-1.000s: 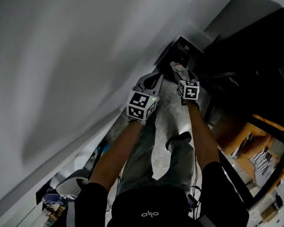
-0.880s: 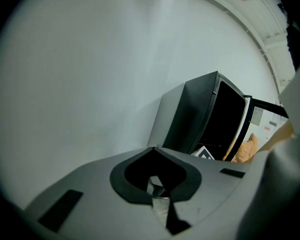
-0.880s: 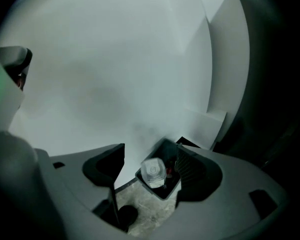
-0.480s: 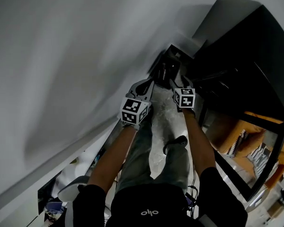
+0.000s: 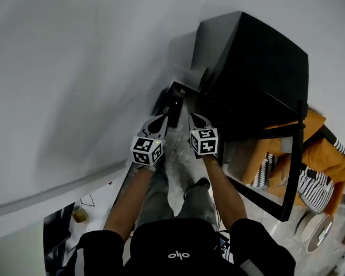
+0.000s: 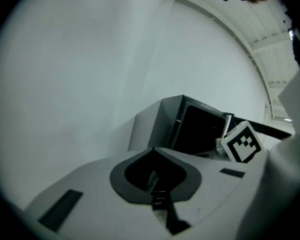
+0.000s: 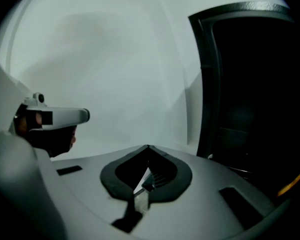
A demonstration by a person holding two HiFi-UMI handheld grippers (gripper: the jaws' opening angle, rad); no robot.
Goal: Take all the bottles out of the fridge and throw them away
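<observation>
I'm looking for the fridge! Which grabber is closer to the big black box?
The right gripper: it is beside the black fridge, while the left gripper is by the white wall. The right jaws have just closed, with nothing between them.

- Wall (image 5: 75,68): along the left.
- Fridge (image 5: 259,62): right of the wall, ahead of the person.
- Bin (image 5: 173,99): on the floor, between wall and fridge.
- Legs (image 5: 161,194): just before the bin.
- Cushions (image 5: 325,154): far right, beyond the fridge.
</observation>
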